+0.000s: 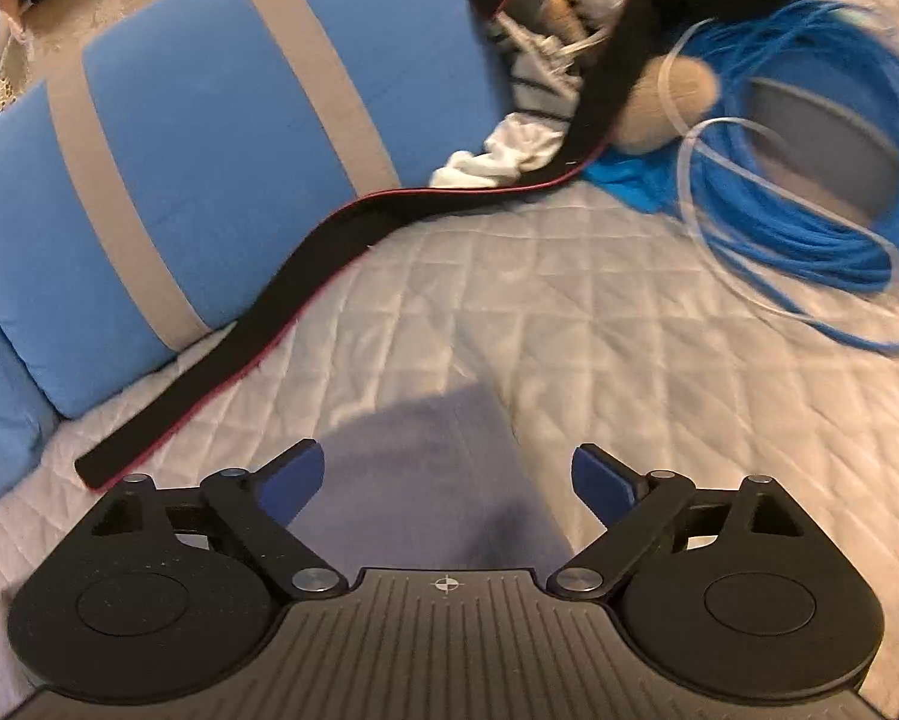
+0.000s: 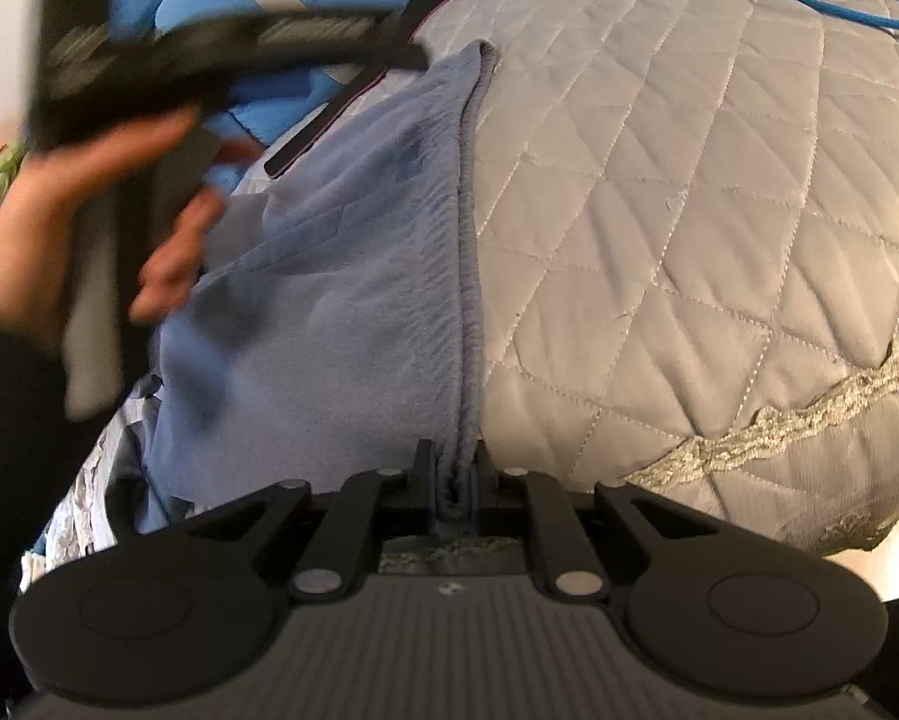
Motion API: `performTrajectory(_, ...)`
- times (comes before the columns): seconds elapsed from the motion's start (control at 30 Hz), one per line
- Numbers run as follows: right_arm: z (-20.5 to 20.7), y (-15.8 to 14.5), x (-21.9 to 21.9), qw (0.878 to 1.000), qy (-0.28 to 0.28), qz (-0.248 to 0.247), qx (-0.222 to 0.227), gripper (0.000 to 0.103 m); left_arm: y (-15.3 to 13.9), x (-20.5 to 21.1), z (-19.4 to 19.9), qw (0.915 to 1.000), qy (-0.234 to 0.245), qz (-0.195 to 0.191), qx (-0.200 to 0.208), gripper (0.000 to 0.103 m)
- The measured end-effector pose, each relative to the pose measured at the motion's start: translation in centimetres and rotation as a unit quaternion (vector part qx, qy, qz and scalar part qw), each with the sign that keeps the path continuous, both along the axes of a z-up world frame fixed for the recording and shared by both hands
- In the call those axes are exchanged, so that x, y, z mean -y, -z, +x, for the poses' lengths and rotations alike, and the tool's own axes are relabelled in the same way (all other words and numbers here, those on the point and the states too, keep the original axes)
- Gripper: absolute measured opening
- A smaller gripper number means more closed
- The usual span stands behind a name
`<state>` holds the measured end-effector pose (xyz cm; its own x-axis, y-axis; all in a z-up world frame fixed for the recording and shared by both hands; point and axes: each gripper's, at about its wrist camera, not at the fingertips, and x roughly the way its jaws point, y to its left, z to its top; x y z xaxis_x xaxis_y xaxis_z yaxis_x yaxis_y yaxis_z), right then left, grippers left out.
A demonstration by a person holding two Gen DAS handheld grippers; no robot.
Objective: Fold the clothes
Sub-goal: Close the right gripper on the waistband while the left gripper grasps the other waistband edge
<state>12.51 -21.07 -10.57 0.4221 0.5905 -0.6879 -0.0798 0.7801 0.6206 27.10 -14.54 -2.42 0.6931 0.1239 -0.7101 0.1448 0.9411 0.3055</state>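
While the right gripper [image 2: 454, 483] is pinched nearly closed on the near end of the garment's gathered hem, the left gripper [image 1: 447, 478] hangs over the far part of the same blue-grey garment [image 2: 329, 312] with its jaws spread wide and nothing between them. That garment lies flat on the quilted bed [image 2: 659, 240], its hemmed edge running from the right gripper away toward the far side; in the left wrist view only a strip of it [image 1: 425, 480] shows beneath the open fingers. The left hand [image 2: 89, 222] is blurred in the right wrist view, so its exact pose is hard to read.

Judging by this, the step in hand is securing a second hold so a fold can begin: one corner is caught, the other is not. The next move calls for the left gripper to drop onto the far edge, close on cloth alone, and avoid the black strap [image 1: 257, 324] lying just beside the blue pillow [image 1: 209, 150]. The blue cable coil [image 1: 809, 180] sits well apart, far right.
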Motion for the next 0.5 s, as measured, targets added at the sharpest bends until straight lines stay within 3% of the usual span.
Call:
performTrajectory(0.13, 0.1, 0.1, 0.1, 1.000, 0.001, 0.003, -0.004, 0.011, 2.0, 1.1, 3.2, 0.9991, -0.025, 0.029, -0.017, 0.090)
performTrajectory(0.27, 0.2, 0.1, 0.4, 1.000, 0.003, 0.009, -0.010, 0.011, 4.6, 2.7, 4.3, 0.9965, -0.012, 0.078, -0.028, 0.083)
performTrajectory(0.4, 0.3, 0.1, 0.5, 1.000, 0.004, 0.012, -0.013, 0.011, 5.9, 4.3, 3.9, 0.9906, 0.003, 0.136, 0.007, 0.079)
performTrajectory(0.5, 0.3, 0.1, 0.6, 1.000, 0.005, 0.013, -0.014, 0.011, 6.9, 5.6, 3.6, 0.9797, 0.023, 0.198, 0.017, 0.058)
